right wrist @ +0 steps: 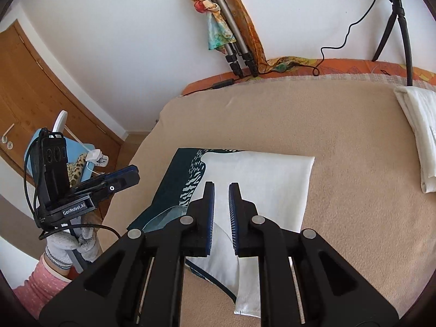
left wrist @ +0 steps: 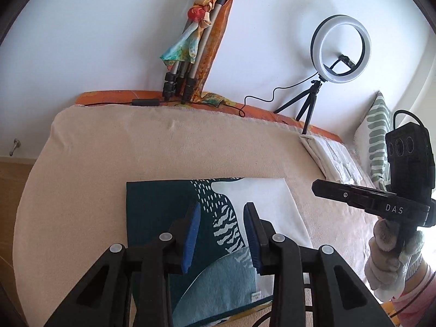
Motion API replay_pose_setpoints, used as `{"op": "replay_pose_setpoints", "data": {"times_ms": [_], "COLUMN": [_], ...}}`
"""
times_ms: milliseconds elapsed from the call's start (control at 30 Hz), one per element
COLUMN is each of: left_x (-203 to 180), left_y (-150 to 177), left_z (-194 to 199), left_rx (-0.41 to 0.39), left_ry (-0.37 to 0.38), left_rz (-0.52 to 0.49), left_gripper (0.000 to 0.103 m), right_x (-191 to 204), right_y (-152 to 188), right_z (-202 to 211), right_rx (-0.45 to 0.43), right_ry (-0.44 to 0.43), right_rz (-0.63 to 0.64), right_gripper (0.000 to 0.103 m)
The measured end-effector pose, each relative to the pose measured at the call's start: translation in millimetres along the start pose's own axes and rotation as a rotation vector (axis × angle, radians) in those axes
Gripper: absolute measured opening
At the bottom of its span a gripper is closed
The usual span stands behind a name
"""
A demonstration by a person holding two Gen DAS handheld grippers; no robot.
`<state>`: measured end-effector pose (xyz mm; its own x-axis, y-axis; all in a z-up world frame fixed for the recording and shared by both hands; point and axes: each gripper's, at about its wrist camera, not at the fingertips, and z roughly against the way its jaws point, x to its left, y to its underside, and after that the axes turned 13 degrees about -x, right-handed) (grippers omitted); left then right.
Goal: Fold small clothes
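Where: on the beige blanket over the bed, I have both grippers lifted above the patterned cloth.
Cloth position: it lies flat near the front edge of the blanket, well apart from the white folded pile at the far right.
Progress: I judge one fold done; the far edge looks doubled over and straight, and the piece reads as a neat rectangle.
Left to do: probably another fold to make it smaller, then setting it with the pile; I cannot tell how many items remain.
Cloth look: dark teal with white dashes and zebra-like stripes, a pale blue patch, a large white area, and a small label near the front edge.
Left gripper: jaws partly apart, nothing between the blue pads, hovering over the cloth.
Right gripper: jaws only a narrow gap apart, holding nothing, above the white part.
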<state>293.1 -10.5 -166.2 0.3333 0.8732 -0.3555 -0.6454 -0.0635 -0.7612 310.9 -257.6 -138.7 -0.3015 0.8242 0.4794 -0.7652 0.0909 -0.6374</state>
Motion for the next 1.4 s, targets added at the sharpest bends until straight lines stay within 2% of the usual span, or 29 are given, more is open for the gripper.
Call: {"op": "replay_pose_setpoints", "data": {"times_ms": [200,400,467,533,633,733,800,900,1033,1100,1133,1267,1333,1400], "left_x": [-7.1,6.1,6.6,6.4,9.2,6.5,4.2,7.4,23.1,31.2,34.0,34.5,35.5,41.0], "left_y": [9.4,42.3,50.4,51.3,39.6,19.9,10.1,4.5,14.0,22.8,25.2,24.9,22.3,20.6], "left_z": [-48.7,-86.7,-83.9,-81.8,-73.3,-60.2,-61.7,-76.4,-101.1,-107.4,-104.5,-92.0,-74.3,-52.0], "left_rx": [0.064,0.14,0.094,0.095,0.112,0.058,0.048,0.058,0.098,0.109,0.086,0.098,0.077,0.051], "left_ry": [-0.014,-0.07,-0.06,-0.055,-0.027,-0.007,-0.013,-0.049,-0.104,-0.118,-0.106,-0.116,-0.122,-0.118], "left_rz": [-0.04,-0.083,-0.111,-0.111,-0.049,-0.026,-0.032,-0.043,-0.031,-0.027,-0.02,-0.04,-0.047,-0.015], "left_gripper": [0.031,0.033,0.036,0.035,0.032,0.032,0.032,0.031,0.031,0.035,0.036,0.036,0.033,0.034], "right_x": [-0.6,-12.9,-18.8,-24.5,-26.3,-18.6,-14.9,-10.4,-15.6,-19.2,-21.7,-32.7,-36.3,-46.0], "right_y": [-1.7,22.8,32.3,37.5,28.6,13.2,4.7,-1.1,3.8,8.5,10.3,5.7,0.3,-2.3], "right_z": [-59.6,-94.4,-100.7,-102.8,-94.7,-87.2,-90.4,-106.6,-130.3,-137.1,-137.8,-126.3,-112.7,-92.0], "right_rx": [0.067,0.134,0.155,0.167,0.16,0.123,0.117,0.136,0.171,0.18,0.176,0.164,0.145,0.127], "right_ry": [0.013,0.059,0.081,0.09,0.063,0.049,0.024,0.033,0.076,0.118,0.131,0.148,0.206,0.209], "right_rz": [0.032,0.065,0.074,0.069,0.037,0.046,0.029,0.039,0.048,0.073,0.084,0.076,0.096,0.062], "right_gripper": [0.012,0.012,0.012,0.012,0.012,0.012,0.012,0.012,0.012,0.012,0.011,0.009,0.012,0.013]}}
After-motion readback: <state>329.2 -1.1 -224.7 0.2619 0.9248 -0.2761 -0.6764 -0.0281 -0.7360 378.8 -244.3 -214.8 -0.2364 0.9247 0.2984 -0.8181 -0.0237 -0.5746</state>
